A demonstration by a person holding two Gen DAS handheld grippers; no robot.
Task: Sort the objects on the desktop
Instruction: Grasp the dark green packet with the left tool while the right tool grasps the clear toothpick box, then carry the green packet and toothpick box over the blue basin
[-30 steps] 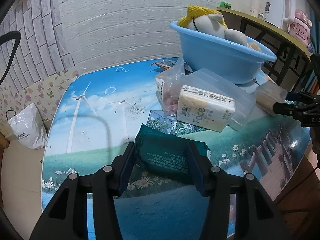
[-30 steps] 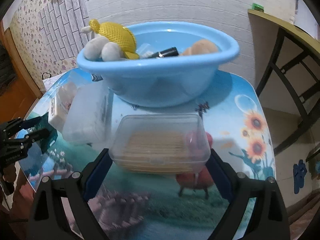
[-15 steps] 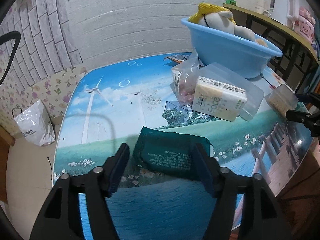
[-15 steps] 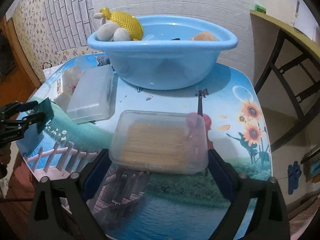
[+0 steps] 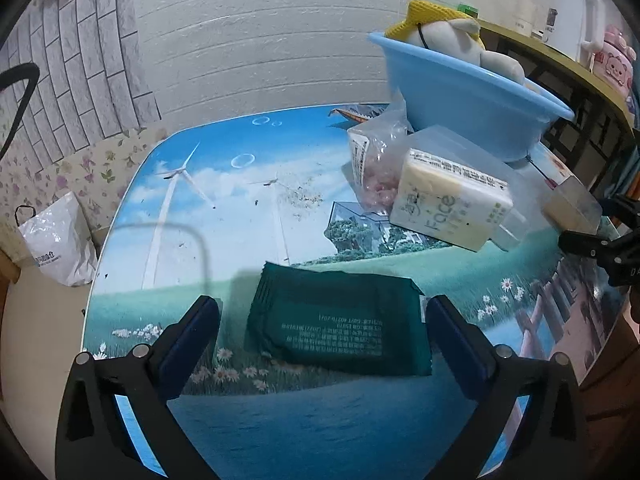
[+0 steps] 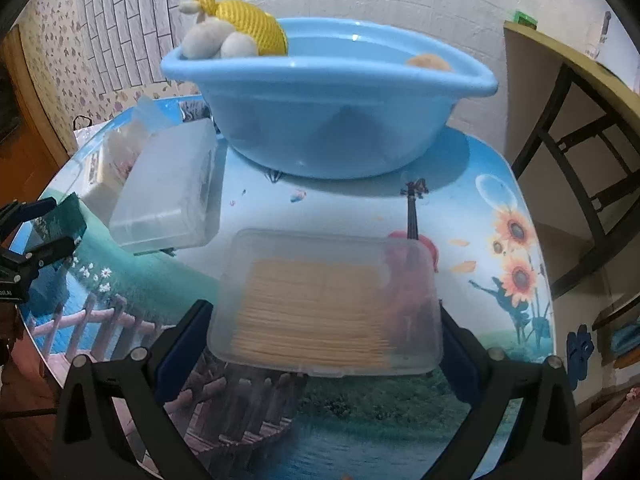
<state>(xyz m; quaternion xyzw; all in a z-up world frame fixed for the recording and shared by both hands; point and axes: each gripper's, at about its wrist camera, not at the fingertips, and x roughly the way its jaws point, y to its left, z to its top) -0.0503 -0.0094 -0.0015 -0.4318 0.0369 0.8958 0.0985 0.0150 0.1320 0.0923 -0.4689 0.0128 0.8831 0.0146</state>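
Note:
A dark green packet (image 5: 340, 324) lies flat on the picture-printed table (image 5: 224, 200), between the fingers of my open left gripper (image 5: 322, 332), which do not touch it. My right gripper (image 6: 324, 344) is shut on a clear lidded box of wooden sticks (image 6: 326, 300), held just above the table. The blue basin (image 6: 332, 104) with a yellow-and-white plush toy (image 6: 236, 32) stands behind it. A cream "Face" tissue pack (image 5: 448, 200), a clear bag of pink bits (image 5: 374, 168) and a frosted plastic box (image 6: 168, 192) lie beside the basin.
A white plastic bag (image 5: 56, 240) sits on the floor left of the table. A side table (image 5: 580, 76) with a kettle (image 5: 572, 12) and a pink jar stands at the right. The brick wall is close behind the table.
My left gripper has opened, let go of the green packet onto the table and drawn back. My right gripper has pulled back from the basin with the stick box.

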